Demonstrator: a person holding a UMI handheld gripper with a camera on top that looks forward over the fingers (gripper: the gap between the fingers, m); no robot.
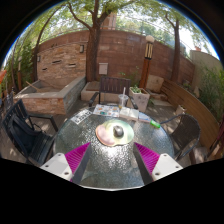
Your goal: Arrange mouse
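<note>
One mouse is sitting on a patio table ahead of an open, empty gripper.

The gripper (110, 158) is hovering with its two pink pads (75, 156) spread wide, holding nothing. Just beyond the fingertips, a single pale mouse (118, 131) is resting on a light mouse mat (108, 137) on the glass table (100, 165). Farther ahead, small items are crowding the table's far side. Dark chairs (30, 135) are flanking the table, and a brick wall (85, 55) and one tree trunk (93, 40) are rising behind.
</note>
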